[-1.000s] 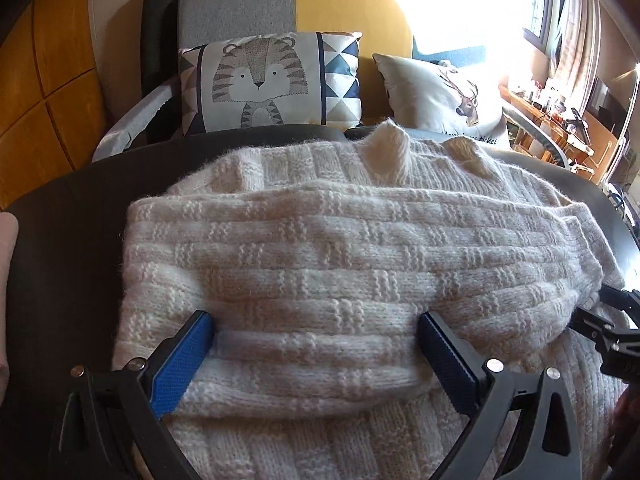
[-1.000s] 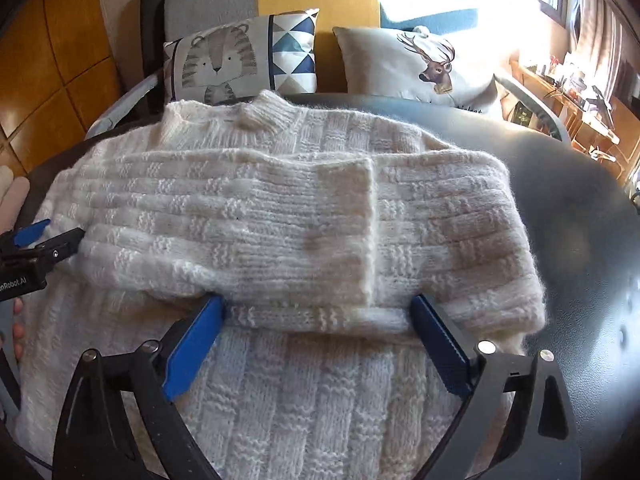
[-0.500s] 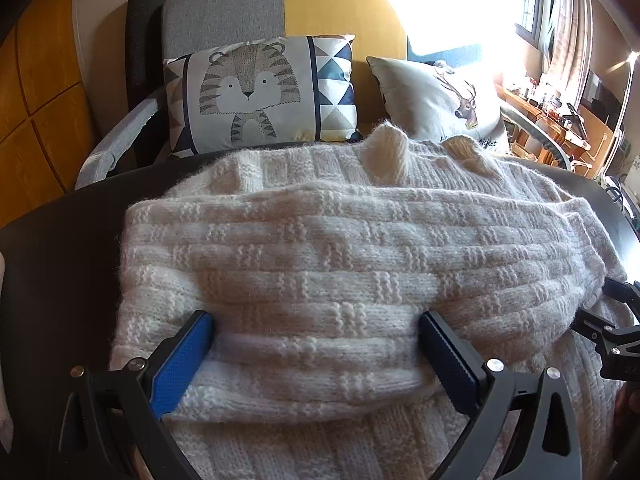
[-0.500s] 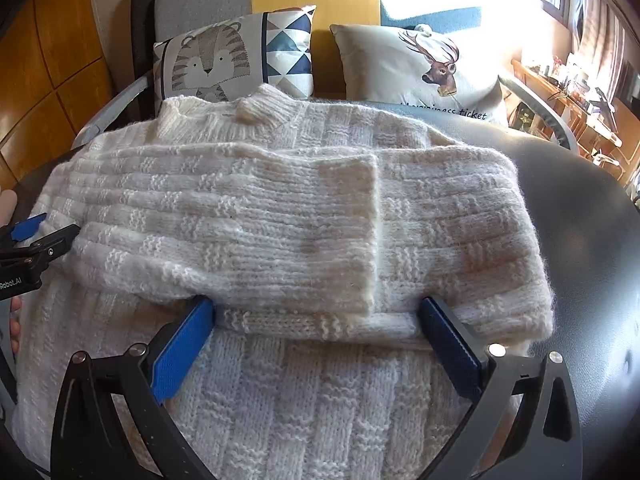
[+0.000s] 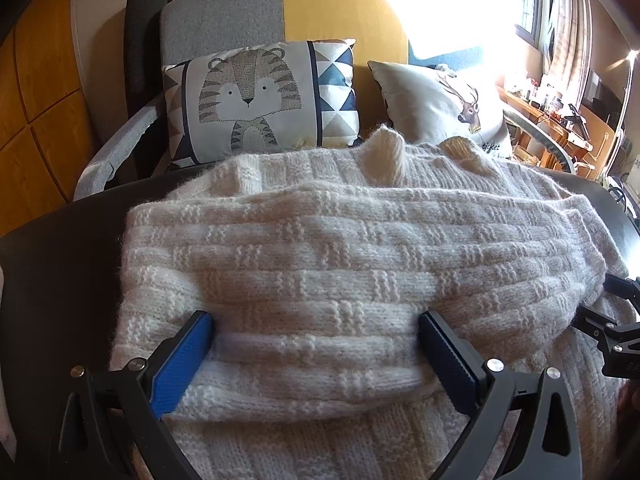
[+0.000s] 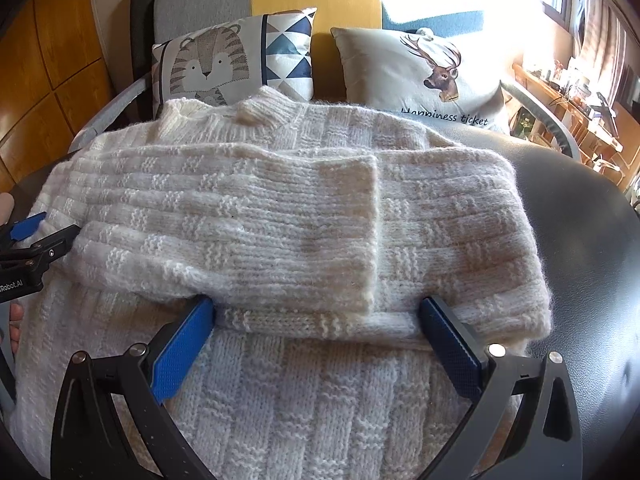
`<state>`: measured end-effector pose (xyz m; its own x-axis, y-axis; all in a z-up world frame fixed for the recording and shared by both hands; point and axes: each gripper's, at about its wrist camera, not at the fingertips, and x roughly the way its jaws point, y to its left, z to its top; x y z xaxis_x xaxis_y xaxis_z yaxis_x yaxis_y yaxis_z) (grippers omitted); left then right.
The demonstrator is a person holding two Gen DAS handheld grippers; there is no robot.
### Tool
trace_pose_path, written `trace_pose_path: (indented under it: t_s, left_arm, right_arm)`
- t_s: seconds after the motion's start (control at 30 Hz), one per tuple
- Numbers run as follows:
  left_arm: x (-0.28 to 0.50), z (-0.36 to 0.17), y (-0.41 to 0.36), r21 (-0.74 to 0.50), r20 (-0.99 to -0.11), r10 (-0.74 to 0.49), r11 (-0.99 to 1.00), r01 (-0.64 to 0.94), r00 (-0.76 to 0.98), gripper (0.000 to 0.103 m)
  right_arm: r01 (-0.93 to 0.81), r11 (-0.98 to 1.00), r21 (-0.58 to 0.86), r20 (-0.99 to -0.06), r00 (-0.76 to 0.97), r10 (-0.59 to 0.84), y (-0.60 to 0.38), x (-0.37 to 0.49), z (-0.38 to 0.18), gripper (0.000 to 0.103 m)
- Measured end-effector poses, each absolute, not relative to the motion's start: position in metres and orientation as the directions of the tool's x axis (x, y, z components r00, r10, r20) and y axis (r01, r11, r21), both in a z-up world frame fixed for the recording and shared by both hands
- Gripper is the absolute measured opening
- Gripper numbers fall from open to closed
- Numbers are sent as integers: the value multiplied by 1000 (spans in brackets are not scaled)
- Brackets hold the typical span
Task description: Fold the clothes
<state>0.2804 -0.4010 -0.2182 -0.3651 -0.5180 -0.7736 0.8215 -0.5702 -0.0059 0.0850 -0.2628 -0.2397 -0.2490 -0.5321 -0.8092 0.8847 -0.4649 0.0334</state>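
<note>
A cream knitted sweater [image 5: 320,264] lies flat on a dark table [image 5: 60,264], collar toward the sofa, both sleeves folded across the chest. In the right wrist view the sweater [image 6: 280,220] shows one sleeve cuff overlapping the other. My left gripper [image 5: 314,344] is open, its blue-padded fingers apart over the folded sleeve on the sweater's left part. My right gripper [image 6: 316,328] is open, over the lower edge of the folded sleeves. Each gripper shows at the edge of the other's view: the right one [image 5: 612,320], the left one [image 6: 32,244].
A sofa behind the table holds a tiger cushion [image 5: 260,96] and a deer cushion [image 6: 424,76]. Dark table surface [image 6: 580,240] extends to the right of the sweater. Wooden panels [image 5: 36,80] stand at the left; cluttered furniture [image 5: 560,120] stands at the far right.
Both wrist views have risen and tilted slightly, showing more of the sofa and cushions. The sweater has not moved and both grippers stay open.
</note>
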Motion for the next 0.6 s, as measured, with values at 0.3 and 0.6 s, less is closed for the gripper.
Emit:
trace_pose_path:
  t_s: [0.3,0.6]
  left_arm:
    - [293,-201,-393,-89,-803,-434,-591,802,-409,103]
    - [309,-192,-302,-102,-812,-396,-627,772,-429,103]
  right_arm:
    - [882,-465,73,-809,-220,-545,-215,123,-199,103]
    - [890,-450,78,-843,-182,-506,-168,162,-226,103]
